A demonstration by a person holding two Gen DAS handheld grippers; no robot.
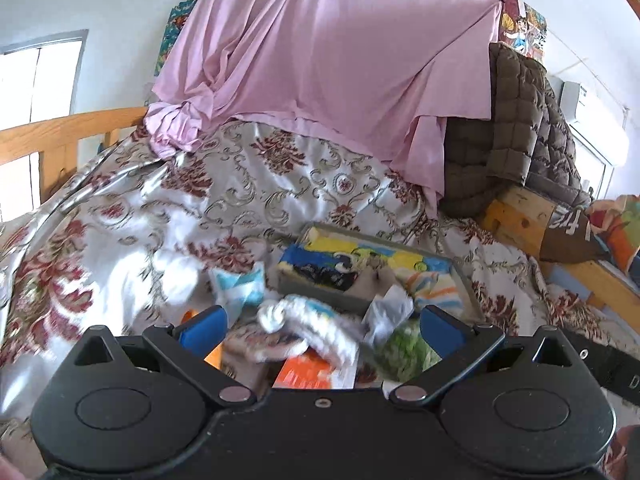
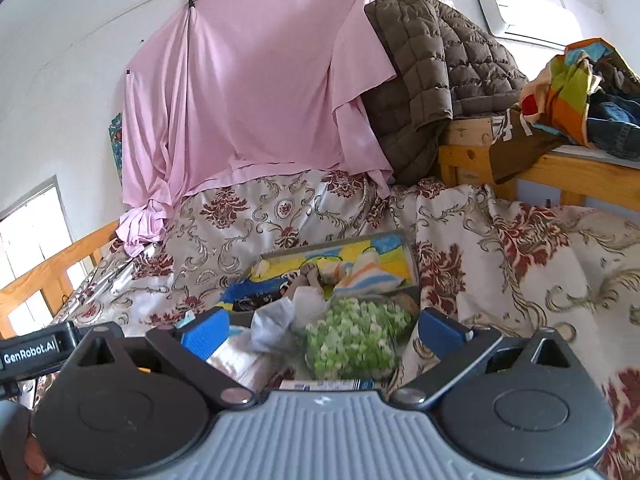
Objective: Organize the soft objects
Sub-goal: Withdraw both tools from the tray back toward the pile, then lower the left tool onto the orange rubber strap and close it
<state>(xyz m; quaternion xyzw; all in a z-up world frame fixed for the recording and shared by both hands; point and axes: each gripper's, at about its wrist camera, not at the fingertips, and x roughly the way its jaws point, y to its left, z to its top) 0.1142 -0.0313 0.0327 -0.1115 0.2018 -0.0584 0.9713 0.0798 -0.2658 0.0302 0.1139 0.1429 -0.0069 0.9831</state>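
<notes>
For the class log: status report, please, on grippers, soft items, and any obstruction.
Left gripper open over white cloth. Right gripper open, green bundle between fingers. Tray ahead, part filled. Loose items crowd its near edge.

right gripper [image 2: 324,326]: jaws wide apart | green-and-white fluffy item [image 2: 354,338]: between fingers, on floral bedspread [image 2: 500,248] | grey tray [image 2: 412,258]: just beyond
</notes>
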